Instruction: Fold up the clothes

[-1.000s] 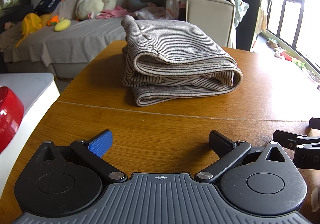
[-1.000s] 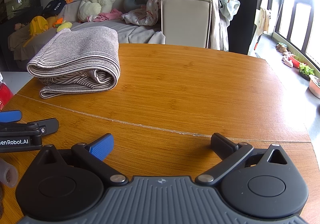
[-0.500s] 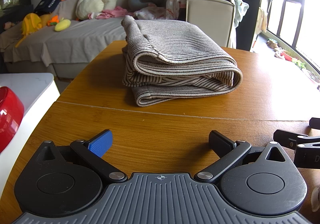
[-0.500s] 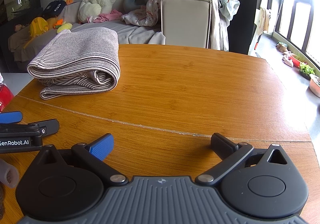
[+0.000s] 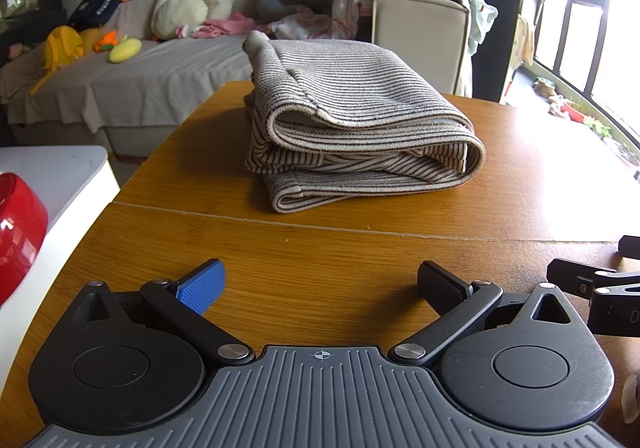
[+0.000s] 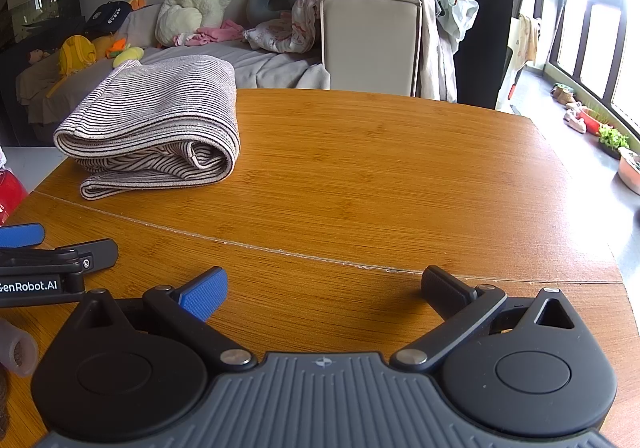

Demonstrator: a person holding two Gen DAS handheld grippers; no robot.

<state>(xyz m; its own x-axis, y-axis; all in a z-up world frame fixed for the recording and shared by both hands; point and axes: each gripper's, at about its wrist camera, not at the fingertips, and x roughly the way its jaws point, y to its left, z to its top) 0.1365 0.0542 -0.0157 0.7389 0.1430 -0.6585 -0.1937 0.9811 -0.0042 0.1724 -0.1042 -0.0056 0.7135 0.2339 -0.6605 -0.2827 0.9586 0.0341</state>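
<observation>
A striped grey-and-cream garment [image 5: 356, 127] lies folded in a thick stack on the wooden table [image 5: 320, 256]. It also shows in the right wrist view [image 6: 156, 123], at the table's far left. My left gripper [image 5: 320, 284] is open and empty, low over the table, a short way in front of the garment. My right gripper [image 6: 324, 288] is open and empty, beside the left one, facing bare table to the right of the garment. Each gripper shows at the edge of the other's view.
A red object [image 5: 16, 232] sits on a white surface left of the table. Beyond the table are a sofa [image 5: 132, 87] with plush toys and a chair [image 6: 368, 39] heaped with loose clothes. Windows are at the right.
</observation>
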